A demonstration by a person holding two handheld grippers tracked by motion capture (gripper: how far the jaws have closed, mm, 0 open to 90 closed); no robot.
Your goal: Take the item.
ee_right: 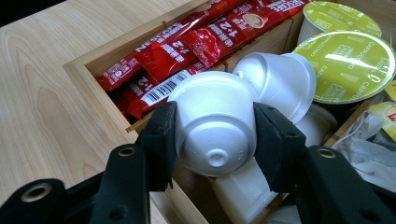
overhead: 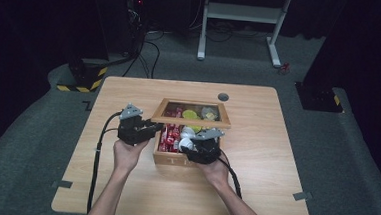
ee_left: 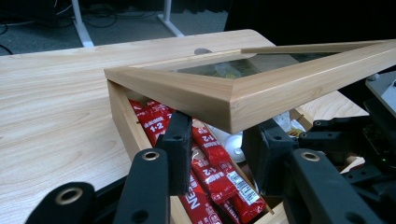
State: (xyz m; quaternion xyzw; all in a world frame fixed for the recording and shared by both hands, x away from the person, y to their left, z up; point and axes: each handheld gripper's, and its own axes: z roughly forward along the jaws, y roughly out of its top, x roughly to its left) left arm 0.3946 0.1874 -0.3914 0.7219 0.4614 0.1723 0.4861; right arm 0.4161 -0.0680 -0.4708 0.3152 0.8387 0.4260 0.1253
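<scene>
A wooden box (overhead: 175, 159) sits mid-table, its glass-paned lid (overhead: 191, 121) tilted up at the front. My left gripper (overhead: 153, 129) reaches in from the left. Its jaws close on either side of the lid's raised corner (ee_left: 229, 112), holding it above the red sachets (ee_left: 215, 177). My right gripper (ee_right: 215, 126) is shut on a white coffee capsule (ee_right: 215, 121), bottom towards the camera, just over the box's front right compartment. Under it lie another white capsule (ee_right: 280, 79) and green-lidded capsules (ee_right: 348, 65). In the high view my right gripper (overhead: 191, 141) hangs over the box's front.
The light wooden table (overhead: 123, 183) has bare room on both sides of the box and a round cable hole (overhead: 223, 96) behind it. On the floor beyond stand a white desk frame (overhead: 244, 13) and a yellow-black striped base (overhead: 82, 76).
</scene>
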